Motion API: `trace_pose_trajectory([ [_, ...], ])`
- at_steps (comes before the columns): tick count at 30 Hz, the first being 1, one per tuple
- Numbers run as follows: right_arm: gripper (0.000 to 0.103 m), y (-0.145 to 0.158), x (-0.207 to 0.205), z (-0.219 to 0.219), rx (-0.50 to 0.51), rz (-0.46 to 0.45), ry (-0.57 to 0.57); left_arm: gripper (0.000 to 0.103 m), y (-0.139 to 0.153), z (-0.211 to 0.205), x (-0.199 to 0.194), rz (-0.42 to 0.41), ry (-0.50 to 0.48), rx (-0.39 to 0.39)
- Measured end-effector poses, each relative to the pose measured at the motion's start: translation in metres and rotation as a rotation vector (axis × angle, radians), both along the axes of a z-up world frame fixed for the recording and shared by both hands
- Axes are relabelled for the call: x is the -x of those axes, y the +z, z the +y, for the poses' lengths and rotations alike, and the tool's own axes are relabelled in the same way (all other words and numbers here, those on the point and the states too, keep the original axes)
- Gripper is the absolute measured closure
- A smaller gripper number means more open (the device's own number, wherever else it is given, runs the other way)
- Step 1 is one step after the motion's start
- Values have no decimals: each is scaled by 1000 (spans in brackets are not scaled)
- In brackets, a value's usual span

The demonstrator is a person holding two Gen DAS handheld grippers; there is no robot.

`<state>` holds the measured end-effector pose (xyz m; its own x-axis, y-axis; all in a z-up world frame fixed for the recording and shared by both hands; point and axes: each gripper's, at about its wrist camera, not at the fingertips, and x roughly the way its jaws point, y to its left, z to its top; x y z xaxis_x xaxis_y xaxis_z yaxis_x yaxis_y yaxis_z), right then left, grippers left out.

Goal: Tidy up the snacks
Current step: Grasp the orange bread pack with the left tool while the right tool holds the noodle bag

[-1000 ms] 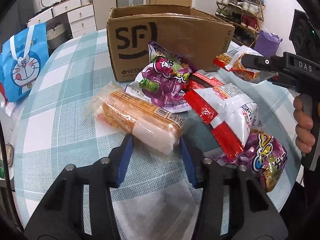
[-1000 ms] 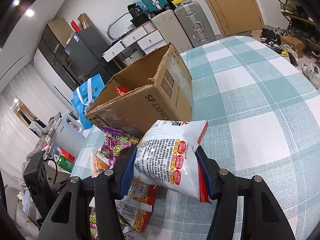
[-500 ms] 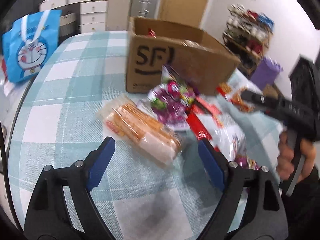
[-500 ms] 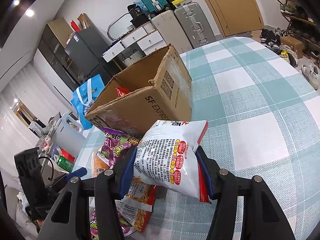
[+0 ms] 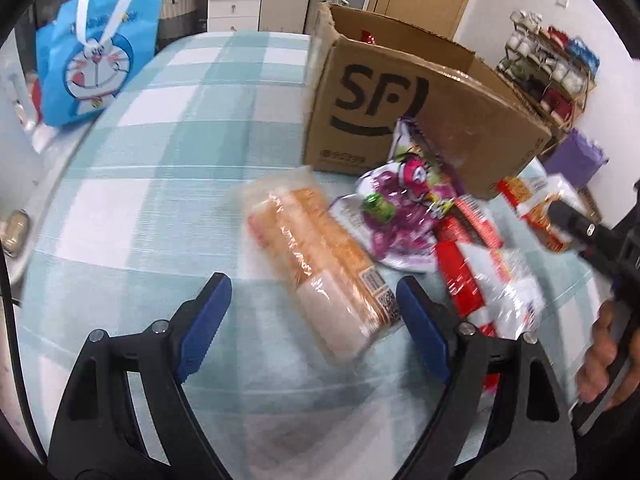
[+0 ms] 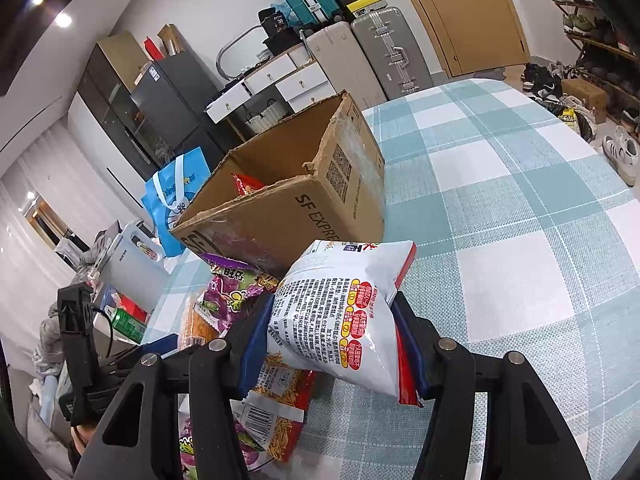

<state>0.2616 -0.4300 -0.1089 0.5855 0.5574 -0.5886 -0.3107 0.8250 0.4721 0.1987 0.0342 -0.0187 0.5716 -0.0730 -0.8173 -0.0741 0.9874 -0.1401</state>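
My left gripper (image 5: 314,312) is open wide and empty, just short of a long orange cracker pack (image 5: 320,260) that lies on the checked tablecloth. Beyond it lie a purple snack bag (image 5: 404,216) and a red-and-white bag (image 5: 492,292). The open SF cardboard box (image 5: 404,108) stands behind them. My right gripper (image 6: 332,344) is shut on a white snack bag (image 6: 344,312) and holds it above the table, in front of the box (image 6: 288,200). A red packet (image 6: 244,184) shows inside the box.
A blue Doraemon bag (image 5: 96,52) stands past the table's far left edge. An orange noodle-snack bag (image 6: 276,412) and purple bags lie below my right gripper. Suitcases and drawers stand behind the table, shoes and a shoe rack (image 5: 548,68) to the right.
My left gripper has opened wide, let go of the cracker pack and pulled back a little. The pack lies on the table. My right gripper still holds the white bag, slightly higher.
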Motion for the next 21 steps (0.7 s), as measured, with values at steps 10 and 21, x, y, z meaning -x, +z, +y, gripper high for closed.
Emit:
trace_pose_trajectory([
  [10,46,-1,2,6,12,-3,13,32,-3,-9,10,-23,-33,-110],
  [21,46,2,3,3,5,-9,9,70,8,-12,19,-99,-79,-99],
])
